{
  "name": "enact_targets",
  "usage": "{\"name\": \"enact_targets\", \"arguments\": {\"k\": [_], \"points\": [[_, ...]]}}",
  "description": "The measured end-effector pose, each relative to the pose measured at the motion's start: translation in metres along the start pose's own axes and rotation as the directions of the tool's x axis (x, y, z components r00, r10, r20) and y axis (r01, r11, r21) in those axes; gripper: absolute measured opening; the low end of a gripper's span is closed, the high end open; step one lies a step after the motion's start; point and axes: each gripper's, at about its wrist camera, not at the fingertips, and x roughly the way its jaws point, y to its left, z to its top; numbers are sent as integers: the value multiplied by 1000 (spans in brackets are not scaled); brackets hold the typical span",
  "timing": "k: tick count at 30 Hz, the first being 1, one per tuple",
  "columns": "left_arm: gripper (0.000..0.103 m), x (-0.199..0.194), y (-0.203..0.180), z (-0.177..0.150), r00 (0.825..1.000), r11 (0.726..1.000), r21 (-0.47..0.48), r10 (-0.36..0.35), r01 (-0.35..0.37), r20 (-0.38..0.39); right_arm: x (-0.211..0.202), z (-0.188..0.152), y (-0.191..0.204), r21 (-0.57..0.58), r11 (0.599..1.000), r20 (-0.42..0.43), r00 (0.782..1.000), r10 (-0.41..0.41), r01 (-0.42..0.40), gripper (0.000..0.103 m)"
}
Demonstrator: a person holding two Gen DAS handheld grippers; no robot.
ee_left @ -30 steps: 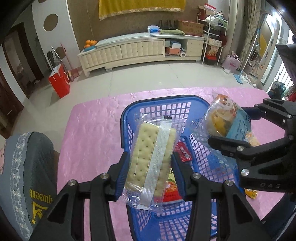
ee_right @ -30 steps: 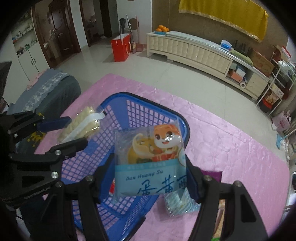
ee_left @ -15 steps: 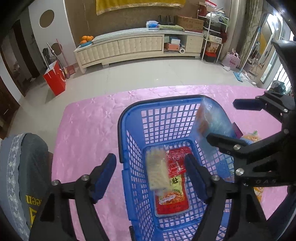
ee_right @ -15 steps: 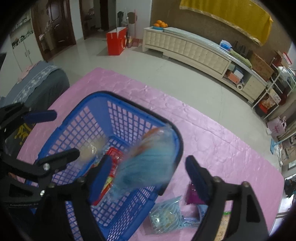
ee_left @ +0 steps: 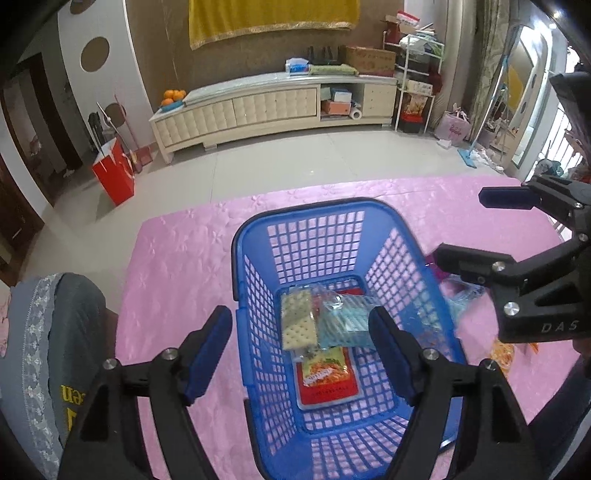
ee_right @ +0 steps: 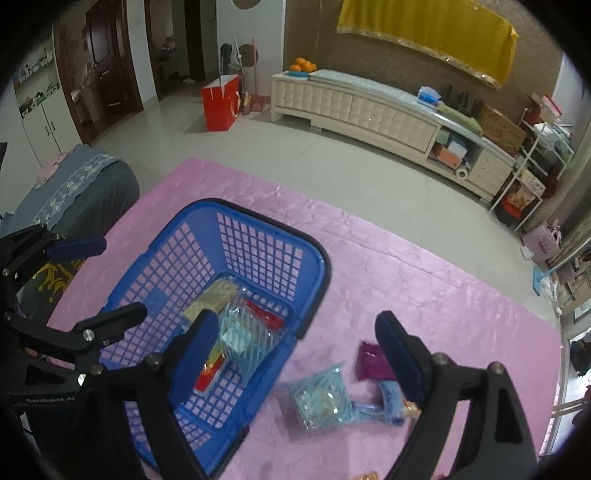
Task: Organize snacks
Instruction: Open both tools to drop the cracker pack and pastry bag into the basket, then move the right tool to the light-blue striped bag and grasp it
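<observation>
A second ago each gripper clamped a snack over the basket [ee_left: 332, 221]; now both packets lie inside it, the crackers [ee_left: 297, 325] beside the blue packet [ee_left: 345, 325], both atop a red pouch [ee_left: 327, 380]. The left gripper [ee_left: 299, 339] and right gripper [ee_right: 295, 350] stand apart and empty, held above the basket and its right side. More snacks remain on the pink tablecloth [ee_right: 406, 269] right of the basket: a clear blue pack [ee_right: 319, 400] and a purple packet [ee_right: 371, 365]. Behind the table is a tiled floor [ee_left: 277, 162], a cream cabinet [ee_left: 258, 110] bearing oranges [ee_left: 173, 96], a red bag [ee_left: 113, 177] and a yellow cloth [ee_left: 273, 16] on the wall.
</observation>
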Motion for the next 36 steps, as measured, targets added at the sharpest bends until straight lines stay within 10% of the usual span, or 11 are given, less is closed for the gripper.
{"name": "enact_targets", "arguments": {"k": [19, 36], "points": [[77, -57, -92, -4, 995, 991, 134, -40, 28, 92, -74, -56, -48, 42, 996, 49, 996, -81, 79, 90], [77, -5, -88, -15, 999, 995, 98, 30, -28, -13, -16, -89, -54, -19, 999, -68, 997, -42, 41, 90]]}}
